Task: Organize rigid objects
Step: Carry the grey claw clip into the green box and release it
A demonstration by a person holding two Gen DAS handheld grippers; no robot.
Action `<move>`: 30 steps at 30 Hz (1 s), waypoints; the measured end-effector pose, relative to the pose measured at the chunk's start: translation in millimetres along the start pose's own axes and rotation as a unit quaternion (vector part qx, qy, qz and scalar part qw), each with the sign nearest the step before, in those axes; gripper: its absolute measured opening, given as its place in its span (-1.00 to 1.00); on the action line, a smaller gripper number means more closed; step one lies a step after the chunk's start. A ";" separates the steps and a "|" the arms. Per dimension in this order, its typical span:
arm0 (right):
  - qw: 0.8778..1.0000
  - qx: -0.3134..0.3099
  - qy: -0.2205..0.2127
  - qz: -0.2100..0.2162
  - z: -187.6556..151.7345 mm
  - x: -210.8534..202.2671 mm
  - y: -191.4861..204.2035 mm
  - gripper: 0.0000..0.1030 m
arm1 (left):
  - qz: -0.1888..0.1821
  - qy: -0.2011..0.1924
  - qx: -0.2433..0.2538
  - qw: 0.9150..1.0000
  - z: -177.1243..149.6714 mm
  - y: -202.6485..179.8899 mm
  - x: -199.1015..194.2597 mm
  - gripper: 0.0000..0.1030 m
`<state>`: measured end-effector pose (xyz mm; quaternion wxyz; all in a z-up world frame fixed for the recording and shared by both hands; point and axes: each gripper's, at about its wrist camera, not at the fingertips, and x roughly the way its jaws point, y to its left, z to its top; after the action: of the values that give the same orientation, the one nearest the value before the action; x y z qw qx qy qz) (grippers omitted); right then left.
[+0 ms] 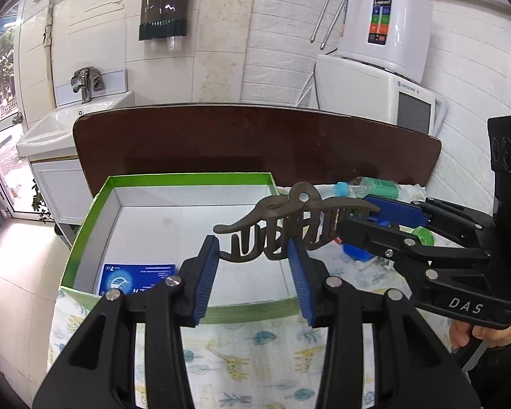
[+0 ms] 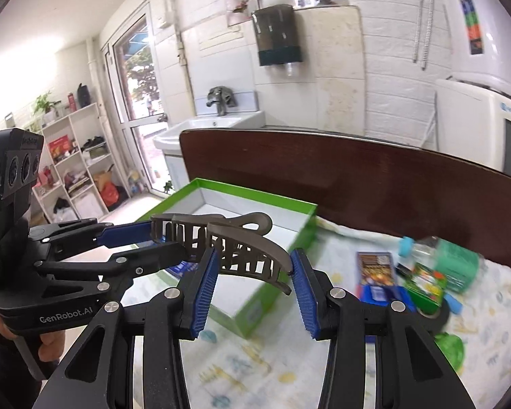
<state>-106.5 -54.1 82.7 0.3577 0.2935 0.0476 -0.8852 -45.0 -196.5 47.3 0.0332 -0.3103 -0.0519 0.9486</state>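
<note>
– White brick wall, a sink (image 1: 51,126) off to the side, and a giraffe-print cloth (image 1: 255,358) spread in front of a dark brown board (image 1: 255,136). That's the setup from where I'm standing.

– ok, and where's the clip thing?

– The brown hair claw (image 1: 289,218) is up in the air, teeth pointing down, hanging over the near right corner of the green box (image 1: 187,179). It isn't touching the box or the cloth.

– who's got it?

– Both, as far as I can see. The left tool (image 1: 253,262) has its blue pads either side of one end, and the right tool (image 2: 252,266) has the other end between its pads. So each one is pinching the claw, with the fingers only as far apart as the claw is wide.

– anything in the box?

– Just a blue packet (image 1: 136,277) lying flat in the near left corner; the inside is white. Off to the right on the cloth there's a pile of small stuff, including a bottle (image 2: 453,259) with a green label lying on its side. That bit's blurry, so I can't make out the rest.
</note>
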 end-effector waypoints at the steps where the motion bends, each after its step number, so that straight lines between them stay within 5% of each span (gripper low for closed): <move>1: 1.000 -0.001 0.003 0.002 2.2 6.0 4.8 -0.11 | 0.001 0.001 -0.003 1.000 -1.1 5.9 2.3 -0.21; 21: 0.993 -0.013 0.118 -0.022 -20.7 91.8 23.1 -0.11 | 0.002 0.078 -0.025 0.997 -33.5 46.7 63.5 -0.20; 25: 0.993 -0.022 0.116 -0.023 -22.4 85.0 25.5 -0.11 | 0.021 0.082 -0.022 0.996 -30.8 45.7 56.6 0.10; 30: 0.996 -0.009 0.088 -0.022 -11.5 57.9 17.2 -0.11 | 0.033 0.039 -0.026 0.998 -9.1 38.0 25.3 0.33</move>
<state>-122.6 -98.5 43.4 0.3348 0.3661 0.0930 -0.8633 -61.2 -231.1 20.7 -0.0044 -0.3492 -0.0653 0.9348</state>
